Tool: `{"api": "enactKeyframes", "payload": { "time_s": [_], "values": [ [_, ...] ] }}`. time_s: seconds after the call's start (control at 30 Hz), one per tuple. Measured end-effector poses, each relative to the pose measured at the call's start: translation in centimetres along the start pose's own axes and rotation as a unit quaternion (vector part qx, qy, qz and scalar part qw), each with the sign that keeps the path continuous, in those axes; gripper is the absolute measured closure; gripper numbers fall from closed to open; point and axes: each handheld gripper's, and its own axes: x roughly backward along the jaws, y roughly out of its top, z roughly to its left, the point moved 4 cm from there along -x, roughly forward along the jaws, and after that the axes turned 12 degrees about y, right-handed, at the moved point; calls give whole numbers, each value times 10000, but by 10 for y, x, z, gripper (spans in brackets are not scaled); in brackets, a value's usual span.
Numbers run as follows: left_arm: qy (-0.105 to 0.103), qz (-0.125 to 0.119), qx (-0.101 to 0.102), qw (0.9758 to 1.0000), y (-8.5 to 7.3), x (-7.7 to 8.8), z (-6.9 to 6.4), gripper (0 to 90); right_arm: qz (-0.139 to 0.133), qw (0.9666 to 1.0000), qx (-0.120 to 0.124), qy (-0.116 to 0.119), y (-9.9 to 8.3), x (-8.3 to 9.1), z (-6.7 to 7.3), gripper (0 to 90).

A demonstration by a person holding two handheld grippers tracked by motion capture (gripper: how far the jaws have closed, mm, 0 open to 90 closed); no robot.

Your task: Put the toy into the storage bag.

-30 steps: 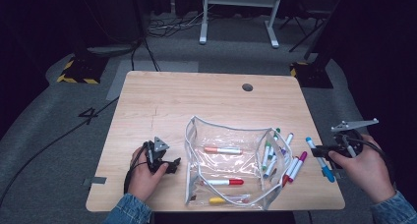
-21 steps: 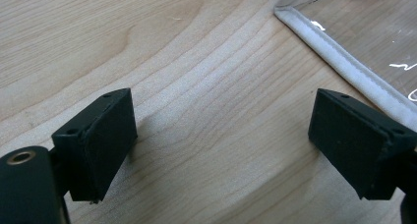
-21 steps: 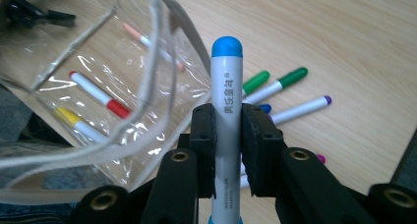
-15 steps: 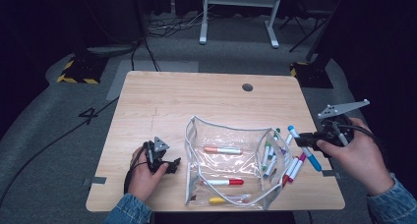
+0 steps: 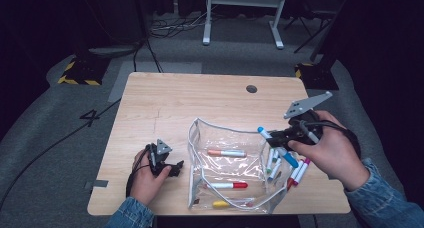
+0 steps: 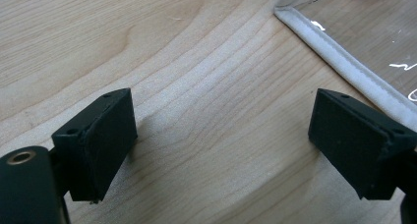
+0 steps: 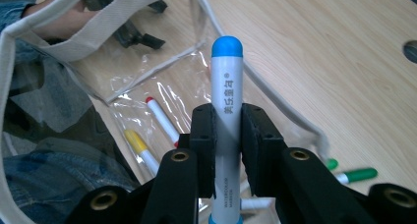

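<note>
A wooden table [image 5: 175, 103] bears a clear pouch [image 5: 227, 168] and loose markers [image 5: 299, 170].

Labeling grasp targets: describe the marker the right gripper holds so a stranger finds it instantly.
On the wooden table, find the clear pouch near the front edge. Just above its right rim, the right gripper clamps a white marker. It alone has a blue cap and is lifted; the other markers lie in the pouch or on the table.

Dim room. Grey carpet floor [image 5: 60, 138] around wooden table [image 5: 170, 103]; white stand [image 5: 242, 13] beyond; cables [image 5: 165, 28] beside it.
</note>
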Motion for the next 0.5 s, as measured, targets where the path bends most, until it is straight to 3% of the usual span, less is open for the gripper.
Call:
{"api": "enactKeyframes", "payload": {
  "time_s": [0.23, 0.5],
  "values": [
    [0, -2, 0, 10000, 0, 0, 0, 112, 258, 9988, 319, 265, 18, -31, 15, 773],
    [0, 0, -2, 10000, 0, 0, 0, 112, 584, 9955, 506, 557, 23, -68, 26, 773]
  ]
}}
